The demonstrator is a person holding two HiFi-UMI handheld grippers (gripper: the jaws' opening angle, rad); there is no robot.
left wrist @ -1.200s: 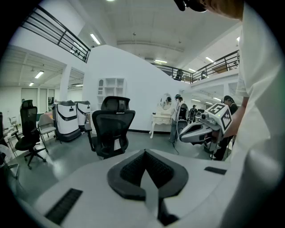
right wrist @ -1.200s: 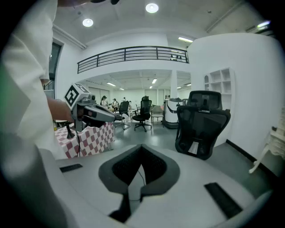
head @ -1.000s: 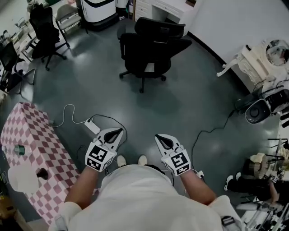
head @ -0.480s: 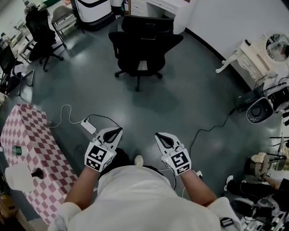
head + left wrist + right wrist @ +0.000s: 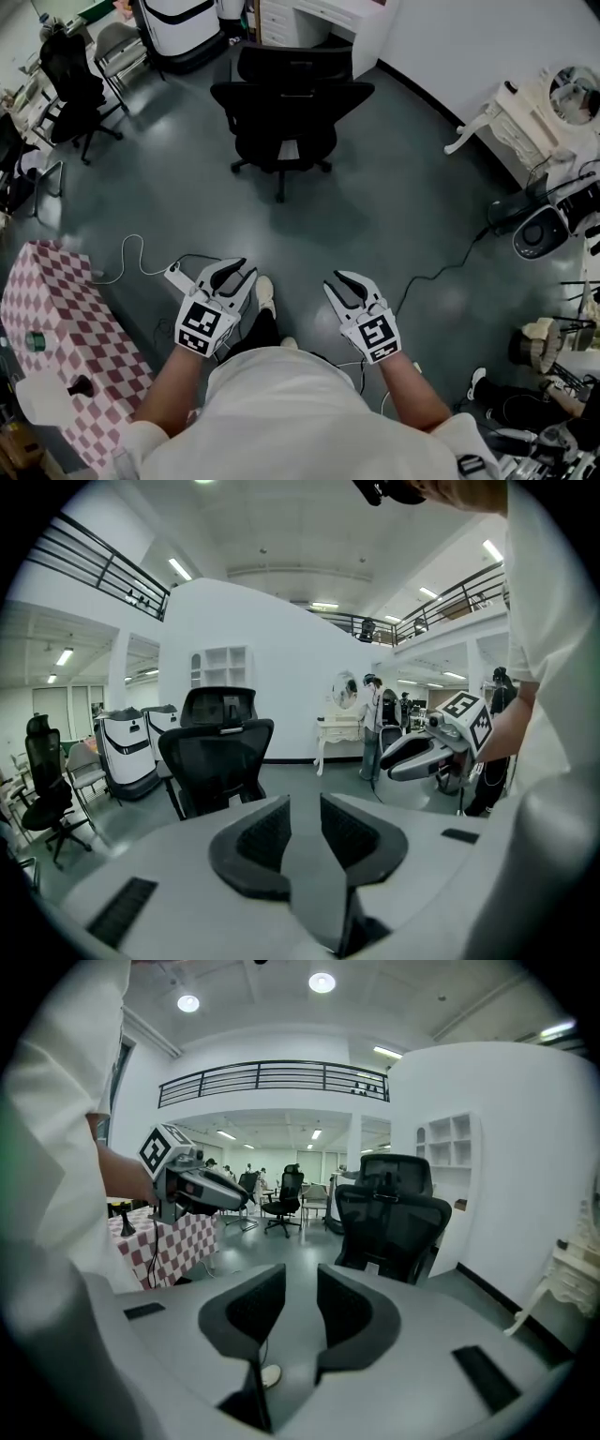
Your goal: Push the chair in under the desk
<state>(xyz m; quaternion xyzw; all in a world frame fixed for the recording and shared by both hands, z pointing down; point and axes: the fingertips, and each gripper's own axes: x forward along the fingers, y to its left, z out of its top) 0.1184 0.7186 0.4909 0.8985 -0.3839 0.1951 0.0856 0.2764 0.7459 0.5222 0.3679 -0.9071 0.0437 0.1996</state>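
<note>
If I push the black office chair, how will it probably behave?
The chair probably rolls easily: its star base stands on smooth floor. Carried on that one central base, it may swivel off course if pushed off-centre.

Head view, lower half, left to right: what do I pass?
Checkered table → left hand-held gripper → right hand-held gripper → black floor cable → round device at the right edge. Both grippers' jaws have just been opening, with nothing between them.

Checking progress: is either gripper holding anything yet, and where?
Nothing. The left gripper and right gripper have just been opening, empty; the chair stands apart ahead.
</note>
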